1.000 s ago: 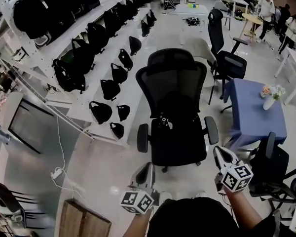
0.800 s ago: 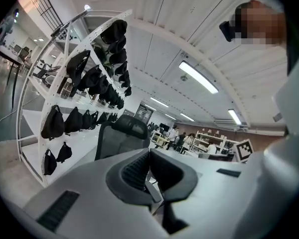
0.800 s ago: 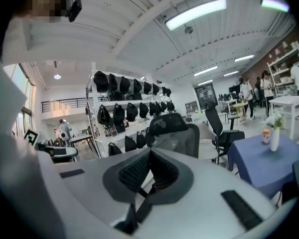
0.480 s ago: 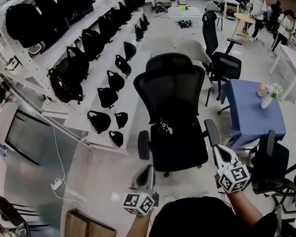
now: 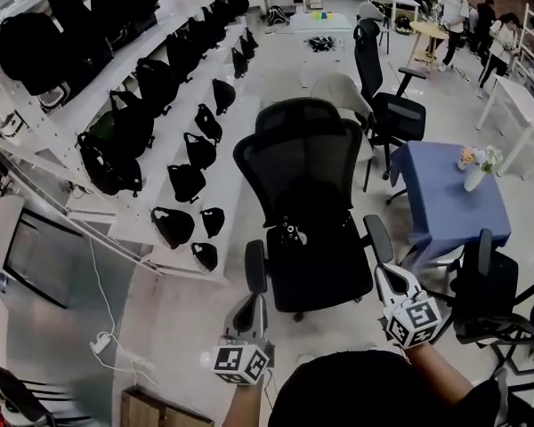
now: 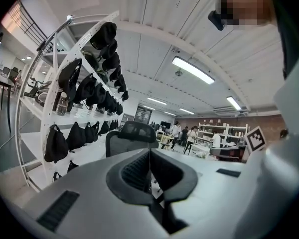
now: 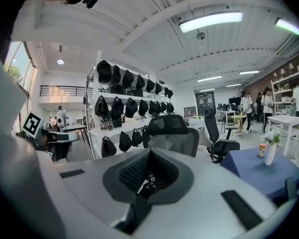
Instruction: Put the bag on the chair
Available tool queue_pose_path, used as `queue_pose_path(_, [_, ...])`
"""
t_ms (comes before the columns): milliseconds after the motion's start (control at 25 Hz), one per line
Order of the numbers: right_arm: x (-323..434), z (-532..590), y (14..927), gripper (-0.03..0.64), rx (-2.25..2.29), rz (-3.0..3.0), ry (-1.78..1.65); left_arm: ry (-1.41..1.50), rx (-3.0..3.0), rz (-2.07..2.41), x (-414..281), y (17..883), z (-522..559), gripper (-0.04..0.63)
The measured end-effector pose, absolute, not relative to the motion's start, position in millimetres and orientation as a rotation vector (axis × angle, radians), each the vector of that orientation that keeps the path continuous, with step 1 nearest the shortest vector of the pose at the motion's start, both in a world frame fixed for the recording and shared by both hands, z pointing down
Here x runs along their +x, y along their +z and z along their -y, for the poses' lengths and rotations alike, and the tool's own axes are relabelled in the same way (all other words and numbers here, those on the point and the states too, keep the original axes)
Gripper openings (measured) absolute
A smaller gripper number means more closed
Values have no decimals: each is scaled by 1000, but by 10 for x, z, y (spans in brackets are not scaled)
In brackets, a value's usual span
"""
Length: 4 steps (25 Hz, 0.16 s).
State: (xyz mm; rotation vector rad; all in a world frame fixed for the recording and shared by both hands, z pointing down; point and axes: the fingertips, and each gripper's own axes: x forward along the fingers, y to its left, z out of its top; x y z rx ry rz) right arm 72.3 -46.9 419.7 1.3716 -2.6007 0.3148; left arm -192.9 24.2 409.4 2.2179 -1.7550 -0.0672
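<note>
A black mesh office chair [image 5: 307, 194] stands in the middle of the floor, its seat [image 5: 325, 269] facing me; it also shows ahead in the left gripper view [image 6: 132, 133] and the right gripper view [image 7: 172, 128]. Many black bags [image 5: 185, 181] sit on white shelves at the left. My left gripper [image 5: 248, 308] hovers just short of the seat's front left corner. Beside the chair's right armrest is my right gripper [image 5: 384, 274]. Both point forward with jaws closed together, and I see nothing between them [image 6: 149, 156] [image 7: 148, 156].
The white shelf rack [image 5: 129, 225] runs along the left. A blue table [image 5: 449, 203] with a vase [image 5: 474, 176] stands right of the chair. Other black chairs [image 5: 387, 105] [image 5: 485, 296] are nearby. A power strip [image 5: 102, 341] lies on the floor. People [image 5: 449, 12] stand far back.
The view has shifted a little and the chair sits slightly further left in the picture. Both grippers have drifted left with it and stay shut.
</note>
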Motion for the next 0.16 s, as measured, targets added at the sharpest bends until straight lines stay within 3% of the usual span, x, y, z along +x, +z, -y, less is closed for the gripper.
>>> queue_pose_path(160, [597,491,4225,0,1358,2607,335,-82,2199,1749,-1997,4169,-250,12])
